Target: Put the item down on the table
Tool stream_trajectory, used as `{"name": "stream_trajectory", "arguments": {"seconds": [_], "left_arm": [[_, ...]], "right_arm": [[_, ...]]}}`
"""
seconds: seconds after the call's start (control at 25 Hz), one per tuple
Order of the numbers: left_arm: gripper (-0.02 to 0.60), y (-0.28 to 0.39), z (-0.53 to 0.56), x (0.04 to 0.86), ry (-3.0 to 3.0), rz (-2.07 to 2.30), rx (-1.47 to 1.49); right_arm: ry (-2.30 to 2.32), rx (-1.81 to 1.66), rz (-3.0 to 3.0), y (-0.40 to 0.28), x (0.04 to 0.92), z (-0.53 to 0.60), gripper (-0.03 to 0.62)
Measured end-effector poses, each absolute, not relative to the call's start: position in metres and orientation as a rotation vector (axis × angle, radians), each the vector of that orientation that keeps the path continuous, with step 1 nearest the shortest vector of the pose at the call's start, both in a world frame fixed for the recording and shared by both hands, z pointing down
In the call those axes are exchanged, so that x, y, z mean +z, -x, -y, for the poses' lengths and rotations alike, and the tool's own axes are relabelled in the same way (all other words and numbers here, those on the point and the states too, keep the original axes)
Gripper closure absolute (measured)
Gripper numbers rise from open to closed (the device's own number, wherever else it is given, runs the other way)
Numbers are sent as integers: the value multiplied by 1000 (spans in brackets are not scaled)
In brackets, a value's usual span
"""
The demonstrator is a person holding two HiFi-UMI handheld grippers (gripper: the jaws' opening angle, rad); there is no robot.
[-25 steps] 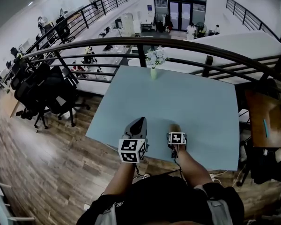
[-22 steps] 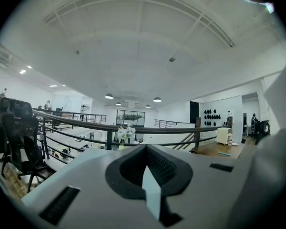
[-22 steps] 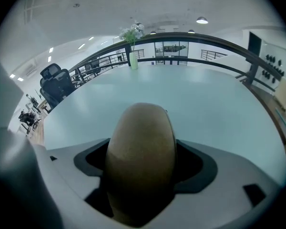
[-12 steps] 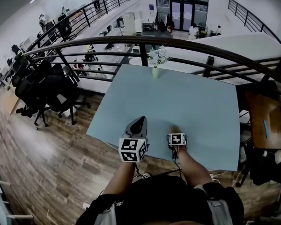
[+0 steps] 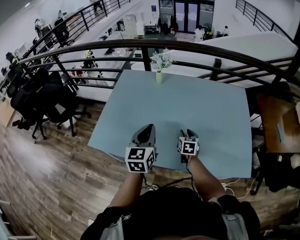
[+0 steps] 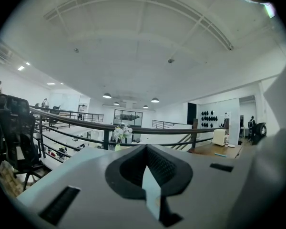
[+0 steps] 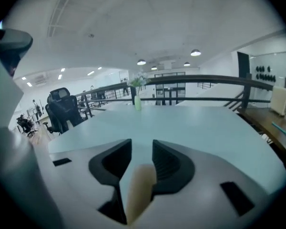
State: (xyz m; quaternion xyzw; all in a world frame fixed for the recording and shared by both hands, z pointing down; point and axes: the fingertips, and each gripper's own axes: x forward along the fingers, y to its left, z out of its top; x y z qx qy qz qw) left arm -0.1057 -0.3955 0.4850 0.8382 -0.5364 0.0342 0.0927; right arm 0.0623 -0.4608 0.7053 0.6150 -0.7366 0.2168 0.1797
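Observation:
A tan, blurred item lies low between the jaws of my right gripper. The jaws are closing, but a strip of table still shows between the left pad and the item. In the head view my right gripper sits near the front edge of the pale blue table, and its dark jaws hide the item. My left gripper rests beside it on the left. In the left gripper view its jaws are together with only a thin pale sliver between them.
A small vase of white flowers stands at the table's far edge, against a dark railing. Black office chairs stand on the wooden floor to the left. A brown desk is to the right.
Earlier a tan item showed just ahead of my right gripper in the head view; now dark jaws cover that spot. The left gripper has stayed in place.

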Motion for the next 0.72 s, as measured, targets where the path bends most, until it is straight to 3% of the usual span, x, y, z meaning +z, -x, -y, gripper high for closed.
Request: {"name": "stream_trajectory", "arguments": {"seconds": [0.12,0.72], "left_arm": [[571,101,396,486,-2498,1575,100],[571,78,396,482,-2567,1500,90]], "right_arm": [[-1855,530,2150,-71,658,465,584],[-2115,52,2492,-90,440,417,594]]}}
